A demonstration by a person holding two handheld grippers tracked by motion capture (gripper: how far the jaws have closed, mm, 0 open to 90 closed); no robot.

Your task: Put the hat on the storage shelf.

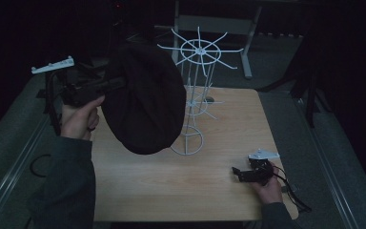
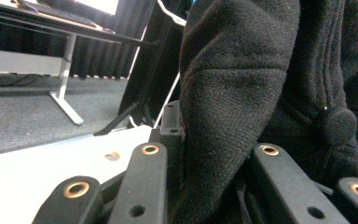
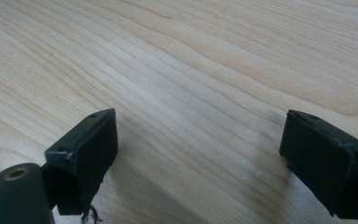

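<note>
The black cap (image 1: 143, 102) hangs in the air over the far-left part of the wooden table (image 1: 171, 191), pinched at its upper left edge by the left gripper (image 1: 116, 85), whose jaws are drawn in tight on a fold of the dark fabric (image 2: 242, 93); in the left gripper view the knit cloth bunches up between the two black jaw arms. The cap droops from that grip, its long axis running from upper left down toward the near right, with its lowest edge dangling just above the table surface. Just to its right, and partly behind it, stands the white wire rack (image 1: 198, 71), an upright pole with a ring of spokes at the top, a smaller ring midway and a round wire base on the table. The top spokes sit at about the height of the cap's upper edge, to the right and slightly farther off, so hanging the cap there would, I judge, call for a move rightward and away from the person, with the left hand (image 1: 78, 119) plainly the nearer one. The right gripper (image 1: 240, 172) rests low on the near-right part of the table, well apart from cap and rack, its jaws standing wide with nothing but bare wood grain between them.
</note>
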